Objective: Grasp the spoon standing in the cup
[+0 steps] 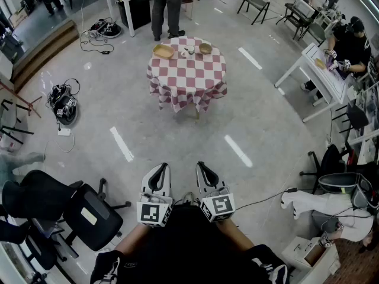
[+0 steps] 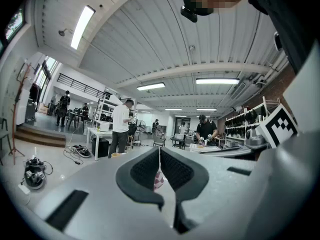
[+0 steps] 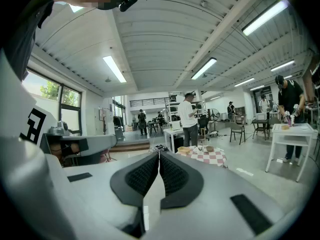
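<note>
Head view: your left gripper [image 1: 159, 171] and right gripper [image 1: 204, 170] sit side by side close in front of you, well apart from the table [image 1: 187, 84] with its checked cloth. Each gripper view shows its jaws pressed together with nothing between them. The cup [image 1: 189, 52] is a small speck on the table's far side, between a basket [image 1: 163, 51] and a bowl [image 1: 205, 48]. The spoon is too small to make out. A person [image 1: 166, 5] stands just behind the table.

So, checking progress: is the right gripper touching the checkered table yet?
Apart. The head view shows open floor between the right gripper and the checkered table.
</note>
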`<act>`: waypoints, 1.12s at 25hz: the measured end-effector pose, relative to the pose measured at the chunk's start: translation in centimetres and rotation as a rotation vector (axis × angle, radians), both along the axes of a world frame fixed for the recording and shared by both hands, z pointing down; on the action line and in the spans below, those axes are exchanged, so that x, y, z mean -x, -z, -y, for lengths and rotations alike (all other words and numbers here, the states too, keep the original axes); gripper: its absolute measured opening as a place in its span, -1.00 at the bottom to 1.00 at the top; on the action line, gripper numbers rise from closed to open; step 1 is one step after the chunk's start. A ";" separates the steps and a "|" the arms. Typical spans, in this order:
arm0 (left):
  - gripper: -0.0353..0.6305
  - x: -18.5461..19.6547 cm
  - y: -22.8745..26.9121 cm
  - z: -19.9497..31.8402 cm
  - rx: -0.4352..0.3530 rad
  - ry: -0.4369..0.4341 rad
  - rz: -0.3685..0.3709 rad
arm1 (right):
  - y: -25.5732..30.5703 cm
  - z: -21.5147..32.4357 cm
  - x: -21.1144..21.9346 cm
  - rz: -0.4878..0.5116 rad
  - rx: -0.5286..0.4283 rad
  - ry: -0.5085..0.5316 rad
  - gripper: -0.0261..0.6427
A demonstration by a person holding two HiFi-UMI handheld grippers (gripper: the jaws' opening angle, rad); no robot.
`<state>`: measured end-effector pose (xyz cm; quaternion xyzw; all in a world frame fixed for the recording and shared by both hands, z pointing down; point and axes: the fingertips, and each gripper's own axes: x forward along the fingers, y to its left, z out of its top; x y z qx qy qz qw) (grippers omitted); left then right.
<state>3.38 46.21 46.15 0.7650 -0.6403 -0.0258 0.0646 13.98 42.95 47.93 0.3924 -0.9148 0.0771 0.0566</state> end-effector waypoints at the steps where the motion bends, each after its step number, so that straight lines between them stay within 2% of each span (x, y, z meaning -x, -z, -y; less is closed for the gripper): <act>1: -0.85 0.1 -0.1 0.1 0.000 -0.001 0.000 | -0.1 0.1 0.1 0.000 -0.001 -0.001 -0.83; 9: -0.85 1.5 0.0 0.7 0.000 -0.013 -0.002 | 0.1 0.7 1.4 0.004 0.003 -0.015 -0.83; 13: -0.85 2.6 0.0 1.1 -0.003 -0.022 -0.007 | 0.4 1.0 2.5 0.038 0.001 -0.028 -0.83; 28: -0.85 8.4 -1.6 3.8 0.022 -0.105 -0.027 | -0.1 3.8 8.7 0.046 0.002 -0.091 -0.83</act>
